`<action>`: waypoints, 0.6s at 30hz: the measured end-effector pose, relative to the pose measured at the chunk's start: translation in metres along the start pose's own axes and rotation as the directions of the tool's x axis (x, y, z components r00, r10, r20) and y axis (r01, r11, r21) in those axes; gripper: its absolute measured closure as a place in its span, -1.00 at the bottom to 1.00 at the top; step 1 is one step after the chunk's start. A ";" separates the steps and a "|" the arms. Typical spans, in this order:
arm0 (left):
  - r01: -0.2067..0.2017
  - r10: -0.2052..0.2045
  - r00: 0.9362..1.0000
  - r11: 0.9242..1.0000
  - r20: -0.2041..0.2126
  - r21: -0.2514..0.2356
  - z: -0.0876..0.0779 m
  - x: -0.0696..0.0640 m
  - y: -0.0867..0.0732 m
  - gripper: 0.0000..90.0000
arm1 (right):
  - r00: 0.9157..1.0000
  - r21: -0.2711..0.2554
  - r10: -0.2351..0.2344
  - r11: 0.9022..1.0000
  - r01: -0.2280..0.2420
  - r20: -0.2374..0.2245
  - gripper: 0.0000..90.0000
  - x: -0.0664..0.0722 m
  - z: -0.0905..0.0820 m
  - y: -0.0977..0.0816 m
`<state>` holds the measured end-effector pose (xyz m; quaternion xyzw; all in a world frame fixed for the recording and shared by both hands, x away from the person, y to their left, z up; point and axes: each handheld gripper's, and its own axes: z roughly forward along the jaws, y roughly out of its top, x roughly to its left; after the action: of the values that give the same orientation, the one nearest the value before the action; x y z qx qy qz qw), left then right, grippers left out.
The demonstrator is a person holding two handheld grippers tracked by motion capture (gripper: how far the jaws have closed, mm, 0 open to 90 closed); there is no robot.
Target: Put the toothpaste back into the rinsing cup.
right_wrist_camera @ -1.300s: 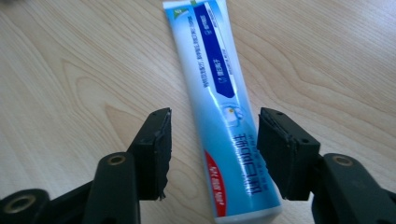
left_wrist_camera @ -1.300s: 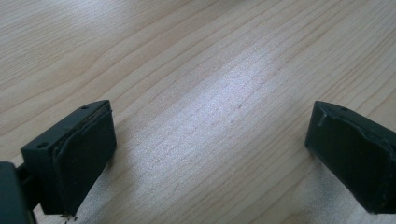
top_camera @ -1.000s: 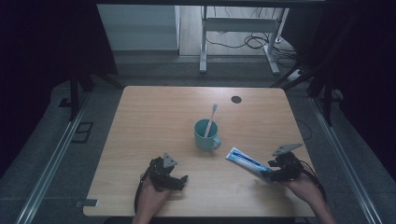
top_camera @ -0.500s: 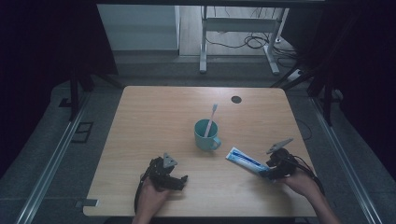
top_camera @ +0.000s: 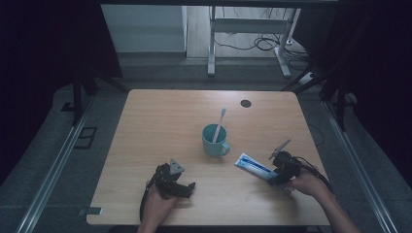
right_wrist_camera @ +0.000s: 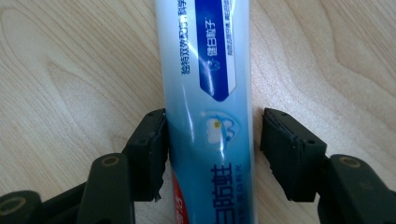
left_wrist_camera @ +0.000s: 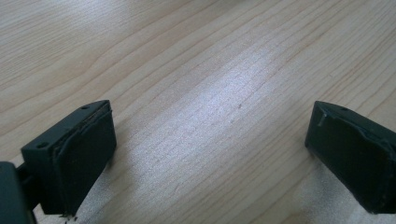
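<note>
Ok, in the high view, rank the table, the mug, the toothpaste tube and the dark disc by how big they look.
1. table
2. toothpaste tube, the longest, though the mug looks bulkier, so these two are close
3. dark disc

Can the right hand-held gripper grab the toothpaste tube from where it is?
Probably yes. The right hand-held gripper already has its open jaws on both sides of the toothpaste tube, and nothing blocks it.

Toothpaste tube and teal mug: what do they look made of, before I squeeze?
The white-and-blue toothpaste tube looks like soft glossy plastic: light streaks run along its printed, rounded skin. The teal mug holding a toothbrush looks like glazed ceramic or hard plastic; the smooth wall leaves that open.
</note>
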<state>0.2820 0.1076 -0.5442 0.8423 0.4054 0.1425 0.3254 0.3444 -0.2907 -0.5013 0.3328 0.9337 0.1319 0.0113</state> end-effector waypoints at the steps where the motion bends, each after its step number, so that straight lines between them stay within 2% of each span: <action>1: 0.001 -0.001 1.000 1.000 0.000 -0.001 0.000 0.000 0.000 -0.96 | 1.000 0.027 -0.014 1.000 0.014 0.006 -0.07 0.001 0.000 0.004; 4: 0.001 -0.001 1.000 1.000 0.000 -0.001 0.000 0.000 0.000 -0.96 | 0.999 0.053 -0.035 0.998 0.034 0.018 -0.05 0.003 0.001 0.009; 5: 0.001 -0.001 1.000 1.000 0.000 -0.001 0.000 0.000 0.000 -0.96 | 0.999 0.082 -0.045 0.996 0.043 0.023 -0.05 0.005 0.002 0.013; 6: 0.001 -0.001 1.000 1.000 0.000 -0.001 0.000 0.000 0.000 -0.96 | 0.999 0.082 -0.045 0.996 0.043 0.023 -0.05 0.005 0.002 0.013; 7: 0.001 -0.001 1.000 1.000 0.000 -0.001 0.000 0.000 0.000 -0.96 | 0.998 0.104 -0.053 0.993 0.050 0.028 -0.04 0.006 0.004 0.017; 12: 0.000 0.000 1.000 1.000 0.000 0.000 0.000 0.000 0.000 -0.96 | 0.997 0.141 -0.074 0.988 0.069 0.034 -0.02 0.007 0.006 0.026; 18: 0.000 0.000 1.000 1.000 0.000 0.000 0.000 0.000 0.000 -0.96 | 0.995 0.173 -0.095 0.981 0.087 0.040 0.13 0.011 0.008 0.033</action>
<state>0.2820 0.1076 -0.5442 0.8422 0.4055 0.1426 0.3254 0.3576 -0.2573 -0.5001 0.2926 0.9552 0.0426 0.0109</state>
